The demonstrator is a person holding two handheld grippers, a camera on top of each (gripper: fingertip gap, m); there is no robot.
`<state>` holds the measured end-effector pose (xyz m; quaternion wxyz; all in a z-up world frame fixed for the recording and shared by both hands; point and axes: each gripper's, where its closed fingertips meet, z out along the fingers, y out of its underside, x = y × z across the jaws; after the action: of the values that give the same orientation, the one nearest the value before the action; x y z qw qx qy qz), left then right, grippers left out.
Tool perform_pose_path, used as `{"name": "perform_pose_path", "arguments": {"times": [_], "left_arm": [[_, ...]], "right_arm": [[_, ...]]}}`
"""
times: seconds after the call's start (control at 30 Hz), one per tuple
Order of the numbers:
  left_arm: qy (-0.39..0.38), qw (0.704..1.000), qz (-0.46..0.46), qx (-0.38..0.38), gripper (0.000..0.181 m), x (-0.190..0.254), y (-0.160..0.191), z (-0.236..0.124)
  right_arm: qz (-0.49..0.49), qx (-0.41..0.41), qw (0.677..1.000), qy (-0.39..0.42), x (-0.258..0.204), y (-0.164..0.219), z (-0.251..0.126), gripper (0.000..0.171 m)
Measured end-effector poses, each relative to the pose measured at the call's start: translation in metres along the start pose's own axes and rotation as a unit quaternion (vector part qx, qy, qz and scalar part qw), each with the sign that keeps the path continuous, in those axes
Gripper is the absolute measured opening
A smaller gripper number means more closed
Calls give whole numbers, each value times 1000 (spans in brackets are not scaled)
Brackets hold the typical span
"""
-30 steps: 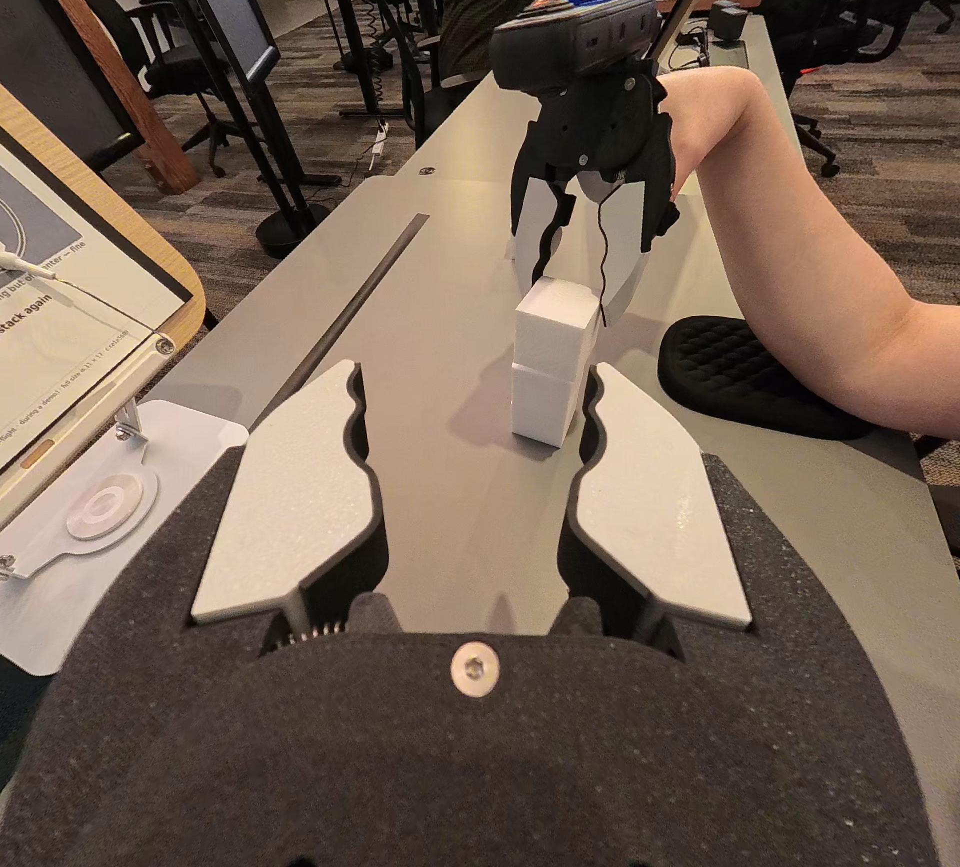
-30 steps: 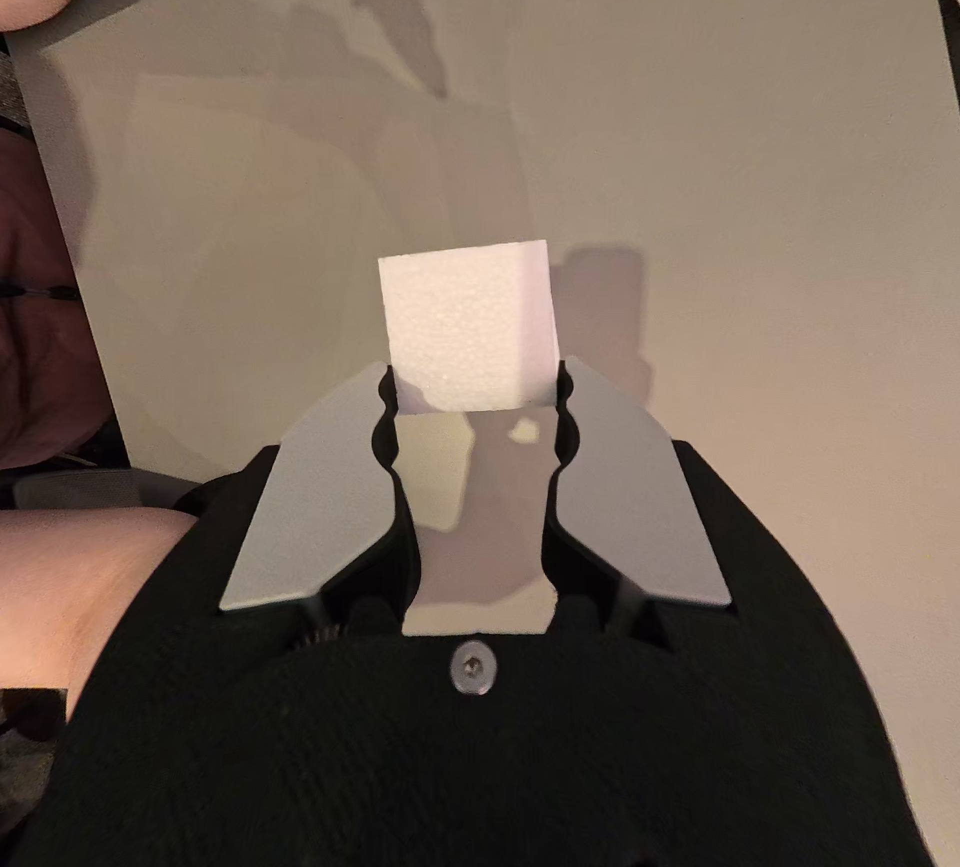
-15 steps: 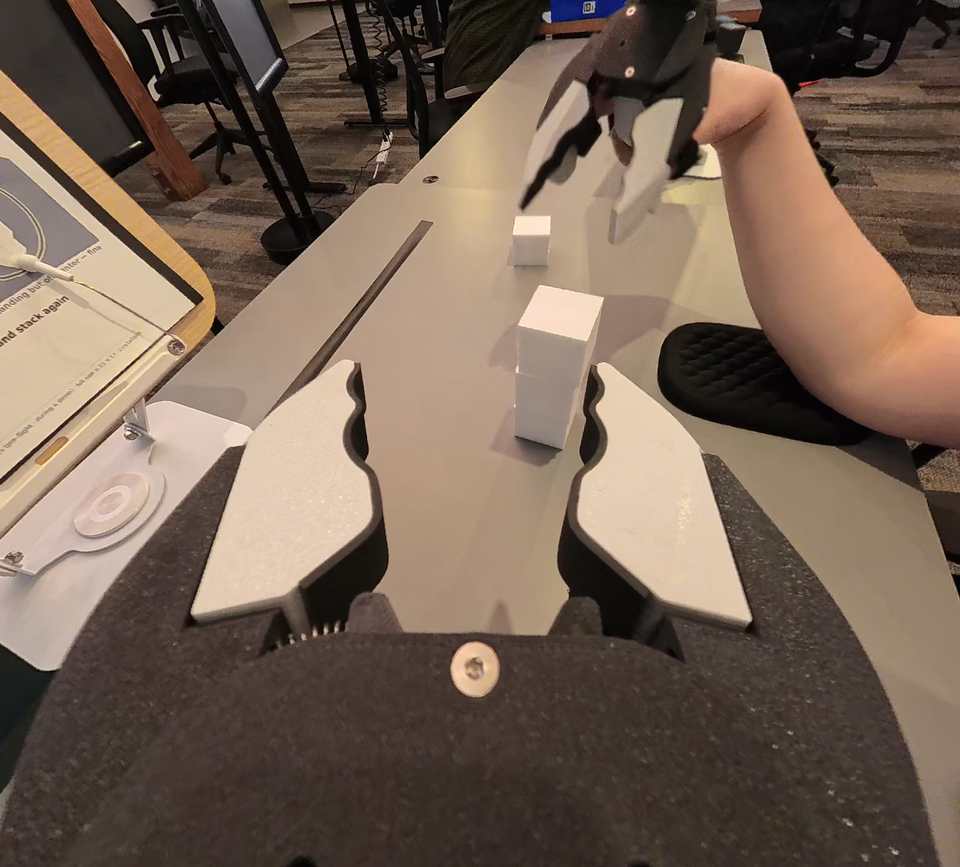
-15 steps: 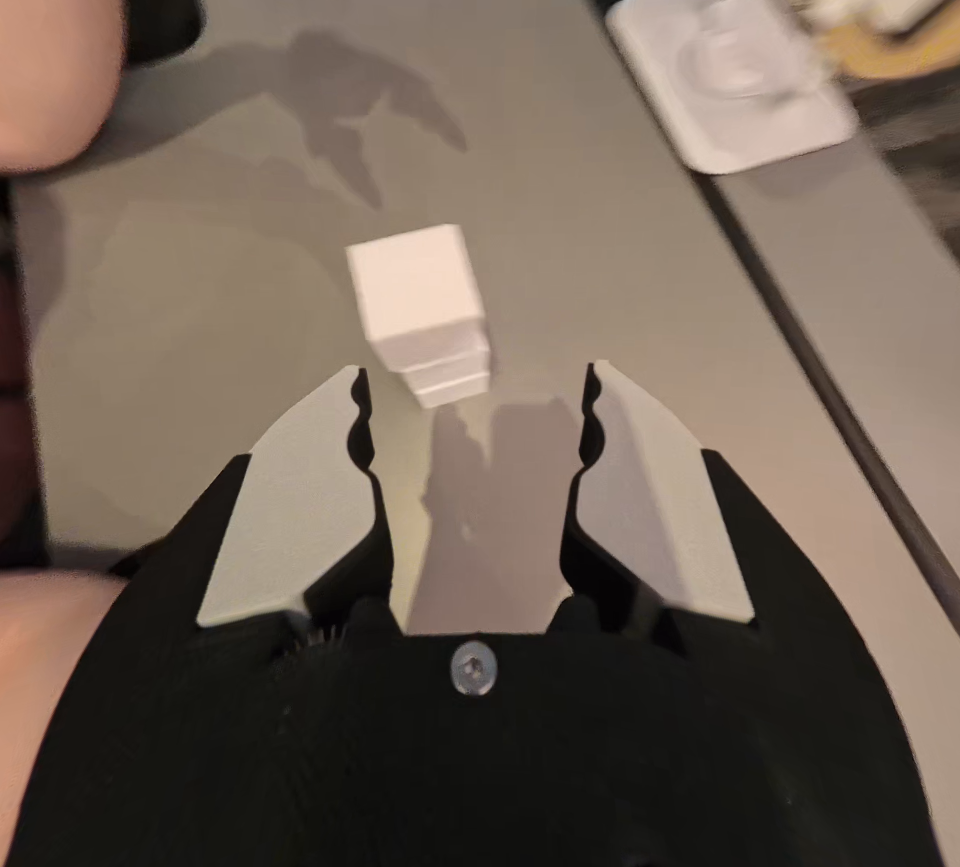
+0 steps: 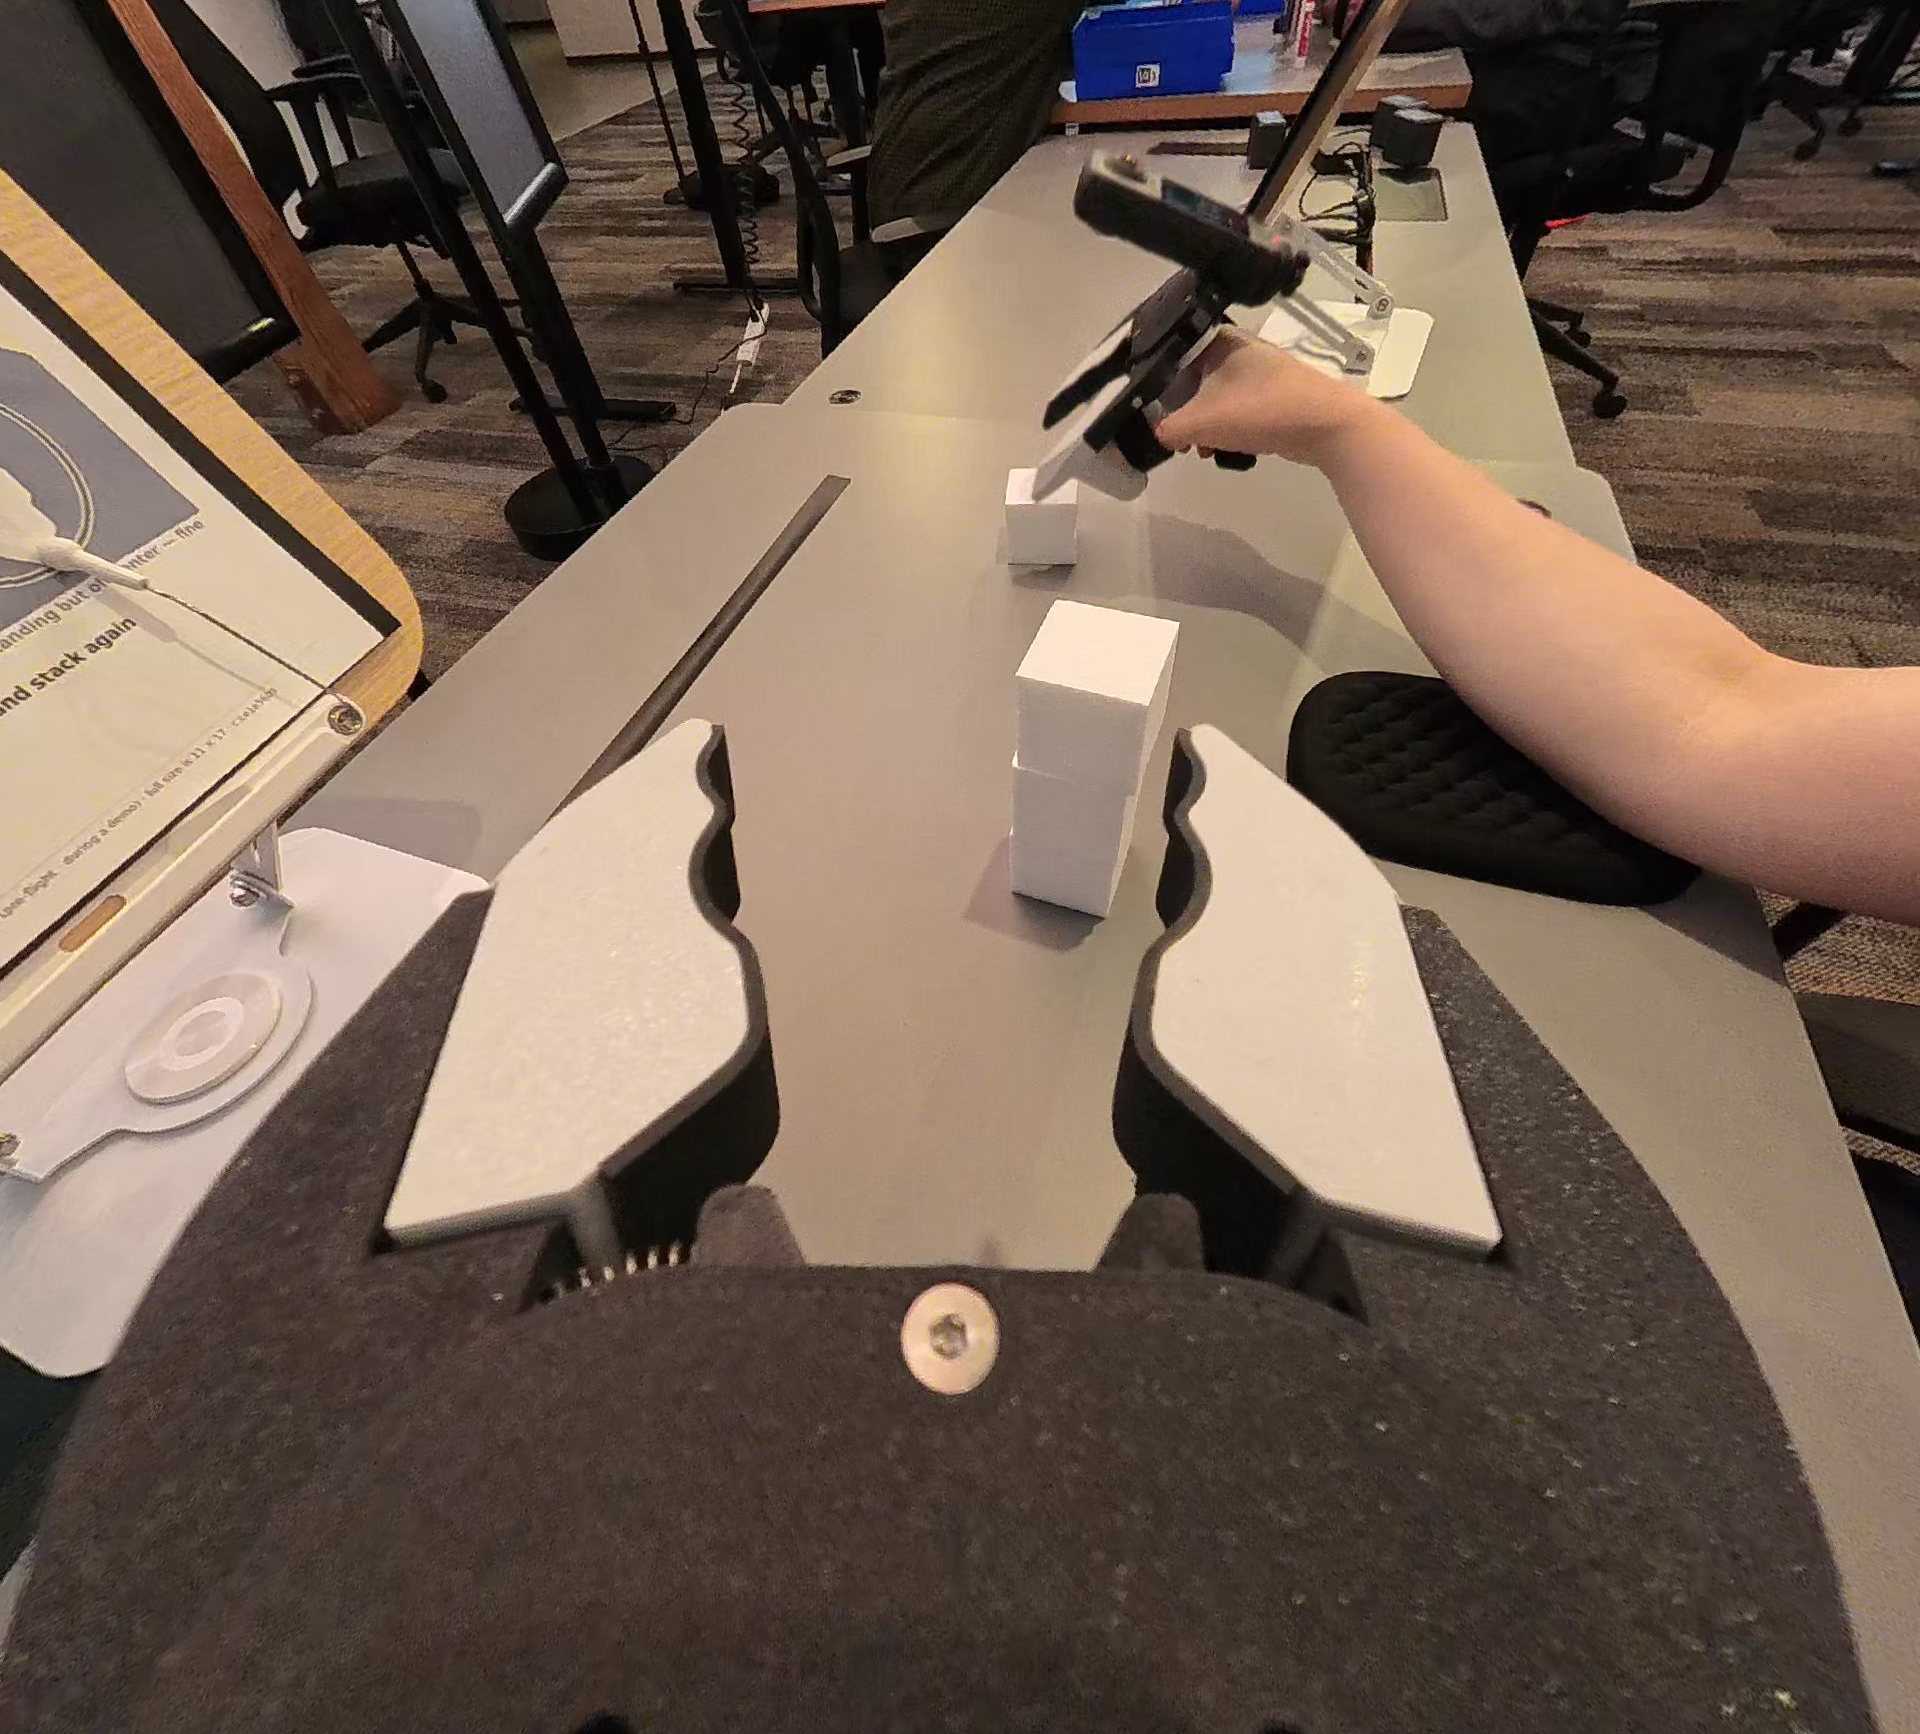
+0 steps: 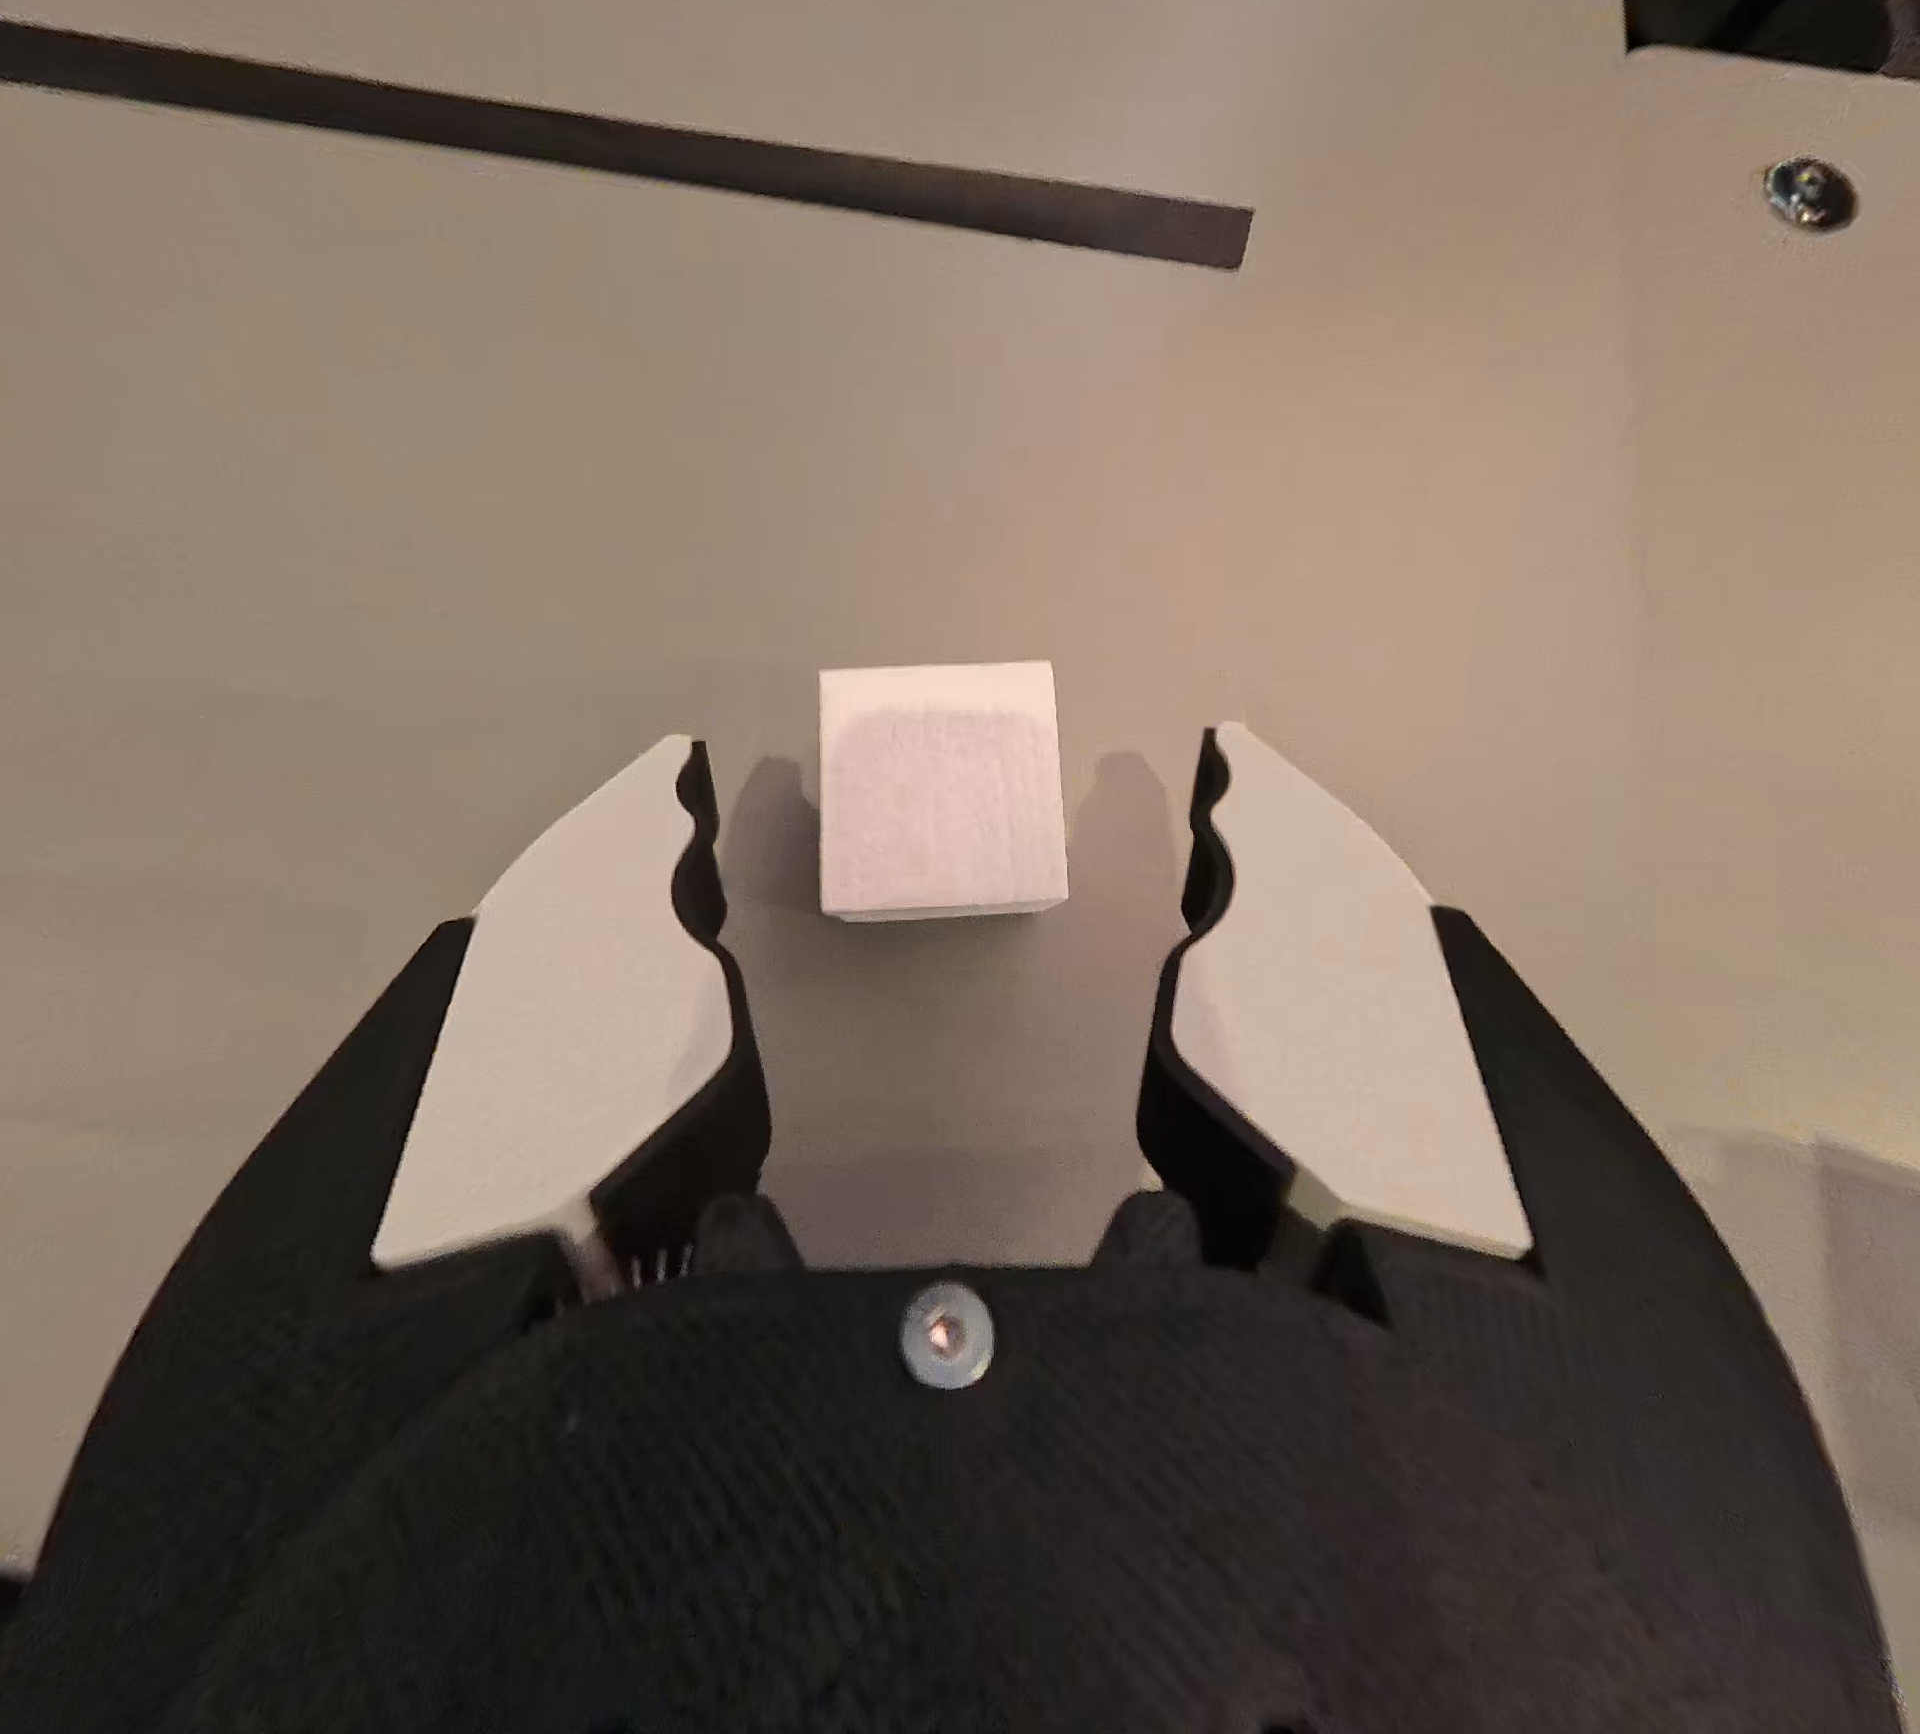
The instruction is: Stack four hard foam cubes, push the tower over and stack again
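We are mid-stack: a tower (image 5: 1086,754) of white foam cubes stands on the grey worktop (image 5: 894,1009), just ahead of the left claw (image 5: 951,811) and toward its right finger. We count two cubes for sure; a faint seam low down may mean a third, we cannot tell. The left claw is spread wide with nothing in it, not touching the tower.

Farther along the worktop the right claw (image 6: 951,806) hangs over a loose foam cube (image 6: 940,791), which sits alone, apart from the tower. In the right wrist view the cube lies between the spread fingers, gaps on both sides, so nothing is gripped yet.

Step in hand, as we judge it: picking up the next cube. Next move calls for lowering the right claw so the fingers bracket the cube's side faces, squeezing square, lifting, carrying it over the tower and setting it down flush. Risk: an off-centre placement or a bump topples the tower.
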<state>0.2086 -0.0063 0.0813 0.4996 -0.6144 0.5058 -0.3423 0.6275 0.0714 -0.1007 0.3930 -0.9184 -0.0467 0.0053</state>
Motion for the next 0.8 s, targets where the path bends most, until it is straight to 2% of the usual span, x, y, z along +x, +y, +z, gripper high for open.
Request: {"name": "perform_pose_path", "arguments": {"times": [0.23, 0.33, 0.47, 0.8], "left_arm": [[3, 1000, -9, -2, 79, -2, 3, 2], [4, 1000, -9, -2, 79, -1, 3, 2], [3, 1000, -6, -4, 79, -1, 3, 2], [-2, 1000, -6, -5, 79, -2, 3, 1]], "right_arm": [[0, -47, 999, 4, 3, 25, 19, 87], [0, -57, 998, -3, 1, 30, 23, 78], [3, -60, 998, -6, 1, 32, 22, 58], [16, -54, 998, -13, 0, 28, 17, 57]]}}
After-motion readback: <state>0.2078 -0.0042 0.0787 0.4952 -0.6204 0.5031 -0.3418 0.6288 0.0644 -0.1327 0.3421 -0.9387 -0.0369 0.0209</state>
